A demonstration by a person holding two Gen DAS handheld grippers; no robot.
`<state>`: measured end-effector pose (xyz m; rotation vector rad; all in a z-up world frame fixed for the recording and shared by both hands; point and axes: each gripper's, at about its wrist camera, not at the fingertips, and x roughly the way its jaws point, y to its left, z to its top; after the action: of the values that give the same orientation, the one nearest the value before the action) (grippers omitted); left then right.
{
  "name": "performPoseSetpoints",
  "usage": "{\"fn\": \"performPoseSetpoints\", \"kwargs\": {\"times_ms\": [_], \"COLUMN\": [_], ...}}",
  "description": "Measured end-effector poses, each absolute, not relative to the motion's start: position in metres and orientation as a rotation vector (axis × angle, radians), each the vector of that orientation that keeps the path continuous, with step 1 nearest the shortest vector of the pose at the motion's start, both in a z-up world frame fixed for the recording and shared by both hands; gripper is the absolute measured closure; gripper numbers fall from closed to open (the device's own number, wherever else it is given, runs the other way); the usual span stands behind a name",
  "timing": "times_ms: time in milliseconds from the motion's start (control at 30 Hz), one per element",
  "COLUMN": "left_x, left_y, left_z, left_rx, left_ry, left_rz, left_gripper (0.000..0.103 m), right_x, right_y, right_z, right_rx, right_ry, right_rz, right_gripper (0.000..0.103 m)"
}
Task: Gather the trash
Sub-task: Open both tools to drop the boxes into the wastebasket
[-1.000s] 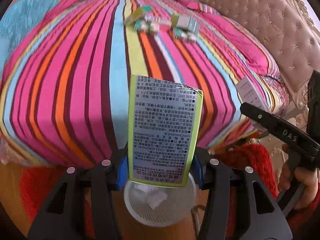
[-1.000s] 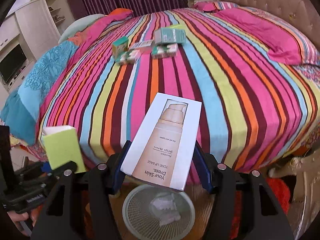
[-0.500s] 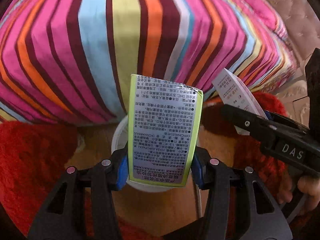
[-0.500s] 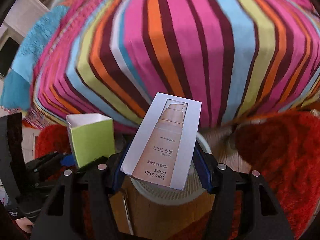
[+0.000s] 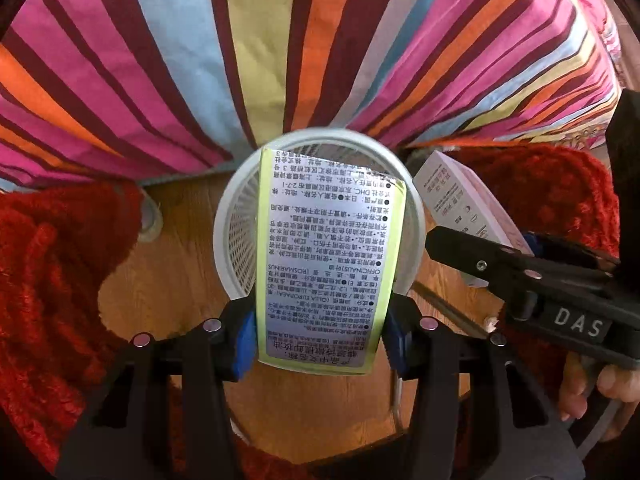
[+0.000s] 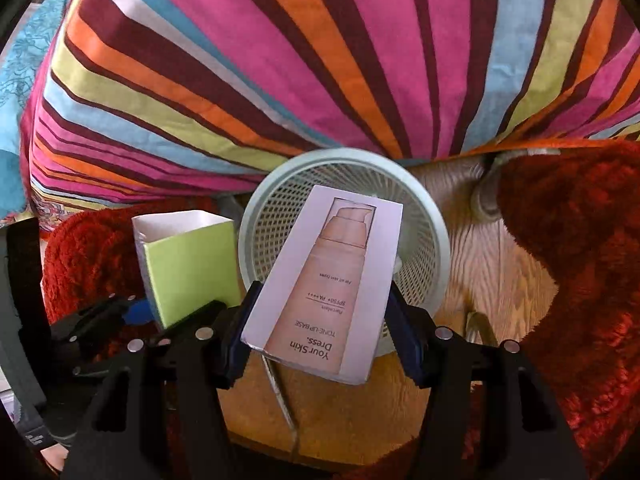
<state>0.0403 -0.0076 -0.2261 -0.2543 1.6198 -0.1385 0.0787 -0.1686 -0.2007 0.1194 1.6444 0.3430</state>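
Note:
My left gripper (image 5: 320, 336) is shut on a green box with a silver printed label (image 5: 328, 256), held over the white mesh trash basket (image 5: 236, 232) on the wooden floor. My right gripper (image 6: 324, 328) is shut on a white "Your Skin Dress" box (image 6: 332, 280), held over the same basket (image 6: 420, 240). The green box (image 6: 188, 264) shows at the left of the right wrist view. The white box (image 5: 468, 216) and the right gripper (image 5: 520, 272) show at the right of the left wrist view.
The striped bedspread (image 5: 280, 48) hangs down just behind the basket. Red shaggy rugs (image 5: 48, 280) (image 6: 580, 260) lie on both sides of the wooden floor (image 6: 500, 272). A thin cable (image 6: 280, 392) runs across the floor near the basket.
Both grippers have tilted down and moved towards the floor with their boxes. The bed top and the boxes lying on it have left view, and the basket is now larger and centred under both boxes.

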Motion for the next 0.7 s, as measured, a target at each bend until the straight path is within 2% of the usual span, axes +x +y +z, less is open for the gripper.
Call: {"fn": "performPoseSetpoints", "kwargs": {"times_ms": [233, 267, 300, 333, 400, 700], "left_x": [0.042, 0.043, 0.044, 0.044, 0.043, 0.045], "left_y": [-0.013, -0.012, -0.012, -0.012, -0.011, -0.010], "left_z": [-0.245, -0.247, -0.250, -0.251, -0.251, -0.244], "left_rx": [-0.251, -0.248, -0.239, -0.236, -0.231, -0.254], "left_ry": [1.706, 1.716, 1.724, 1.730, 1.732, 1.713], "left_rz": [-0.142, -0.132, -0.119, -0.114, -0.115, -0.097], "left_gripper": [0.050, 0.046, 0.030, 0.022, 0.022, 0.022], "right_x": [0.077, 0.077, 0.076, 0.076, 0.078, 0.083], "right_y": [-0.166, -0.164, -0.164, -0.164, -0.165, -0.172], "right_z": [-0.210, -0.210, -0.212, -0.215, -0.220, -0.217], "right_rx": [0.105, 0.098, 0.092, 0.087, 0.085, 0.143], "right_ry": [1.699, 1.704, 1.713, 1.725, 1.735, 1.711], "right_rz": [0.343, 0.341, 0.340, 0.338, 0.324, 0.293], "right_gripper": [0.045, 0.045, 0.042, 0.026, 0.013, 0.012]}}
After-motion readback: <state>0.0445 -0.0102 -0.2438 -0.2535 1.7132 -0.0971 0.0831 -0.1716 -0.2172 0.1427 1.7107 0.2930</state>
